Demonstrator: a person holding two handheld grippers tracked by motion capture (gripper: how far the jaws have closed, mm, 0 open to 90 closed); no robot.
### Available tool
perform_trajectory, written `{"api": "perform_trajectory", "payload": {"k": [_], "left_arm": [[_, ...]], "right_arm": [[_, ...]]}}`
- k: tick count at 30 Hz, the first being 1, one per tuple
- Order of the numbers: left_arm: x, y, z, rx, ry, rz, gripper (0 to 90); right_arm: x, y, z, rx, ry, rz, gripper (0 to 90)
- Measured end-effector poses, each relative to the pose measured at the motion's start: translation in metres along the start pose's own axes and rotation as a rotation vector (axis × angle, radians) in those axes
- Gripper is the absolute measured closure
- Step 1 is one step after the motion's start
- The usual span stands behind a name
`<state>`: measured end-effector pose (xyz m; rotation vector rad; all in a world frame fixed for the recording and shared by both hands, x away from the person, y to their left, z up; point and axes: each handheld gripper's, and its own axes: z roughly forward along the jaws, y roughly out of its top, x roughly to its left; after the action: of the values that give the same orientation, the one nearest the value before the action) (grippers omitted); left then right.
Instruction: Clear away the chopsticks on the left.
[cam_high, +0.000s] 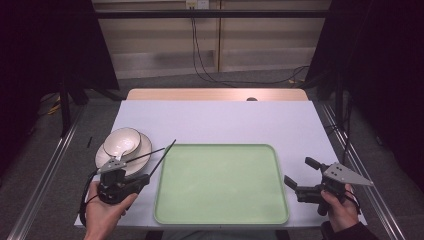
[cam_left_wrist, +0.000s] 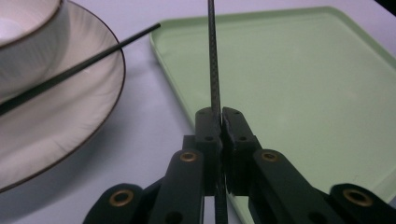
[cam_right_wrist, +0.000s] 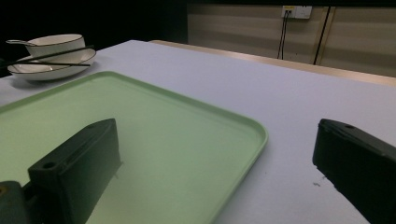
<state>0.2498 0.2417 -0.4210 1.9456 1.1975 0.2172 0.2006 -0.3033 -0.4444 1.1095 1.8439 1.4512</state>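
A pale lilac surface (cam_high: 215, 120) carries a light green tray (cam_high: 220, 185) at the near middle, with a strip of bare wood at its far edge. Beyond stand a beige panelled wall, a wall socket with black cables (cam_high: 197, 55) hanging to a grey floor, and dark curtains at both sides.

At the near left a white bowl (cam_high: 121, 141) sits on a dark-rimmed white plate (cam_high: 142, 150), with one black chopstick (cam_left_wrist: 79, 70) lying across the plate's rim. The left tool (cam_left_wrist: 219, 121) has its jaws pressed together on a second chopstick (cam_left_wrist: 214, 60), which points toward the tray's near left corner. The right tool (cam_high: 300, 175), held beyond the tray's right edge, has its jaws spread wide with nothing between them.

The held chopstick's tip is cut off at the top of the left gripper view. In the right gripper view a thin handle, possibly a spoon, juts from the bowl, too small to tell
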Motion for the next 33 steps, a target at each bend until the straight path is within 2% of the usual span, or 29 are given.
{"api": "perform_trajectory", "payload": {"k": [2, 3, 7, 15, 19, 23, 24, 28, 30, 33], "left_arm": [[-0.003, -0.001, 0.006, 0.011, -0.006, -0.012, 86.3], [-0.007, -0.003, 0.012, 0.03, 0.001, -0.024, 86.2], [-0.012, -0.003, 0.021, 0.05, 0.014, -0.074, 86.3], [-0.026, 0.001, 0.037, 0.072, 0.071, -0.104, 86.2], [-0.031, 0.004, 0.047, 0.095, 0.087, -0.138, 86.2], [-0.032, 0.003, 0.051, 0.091, 0.103, -0.144, 86.2], [-0.033, 0.002, 0.052, 0.074, 0.113, -0.147, 86.2], [-0.037, 0.0, 0.06, 0.094, 0.113, -0.162, 86.2], [-0.038, -0.001, 0.063, 0.083, 0.112, -0.162, 86.2], [-0.037, -0.006, 0.07, 0.124, 0.096, -0.165, 86.1]], "right_arm": [[0.0, 0.0, 0.0, -0.001, -0.001, 0.005, 0.5], [0.0, 0.0, 0.0, -0.003, 0.0, 0.002, 0.5], [-0.001, 0.0, 0.0, 0.001, 0.004, -0.008, 0.5], [-0.001, 0.0, 0.0, -0.001, -0.002, -0.01, 0.4], [0.0, 0.0, 0.0, -0.006, 0.0, -0.005, 0.4], [0.0, 0.0, 0.0, -0.004, 0.003, -0.001, 0.4], [0.0, 0.0, 0.0, -0.004, 0.004, -0.005, 0.4], [-0.001, 0.0, 0.001, -0.004, 0.004, -0.009, 0.5], [-0.001, 0.0, 0.0, -0.002, 0.005, -0.006, 0.5], [-0.001, 0.0, 0.001, -0.003, 0.005, -0.018, 0.5]]}}
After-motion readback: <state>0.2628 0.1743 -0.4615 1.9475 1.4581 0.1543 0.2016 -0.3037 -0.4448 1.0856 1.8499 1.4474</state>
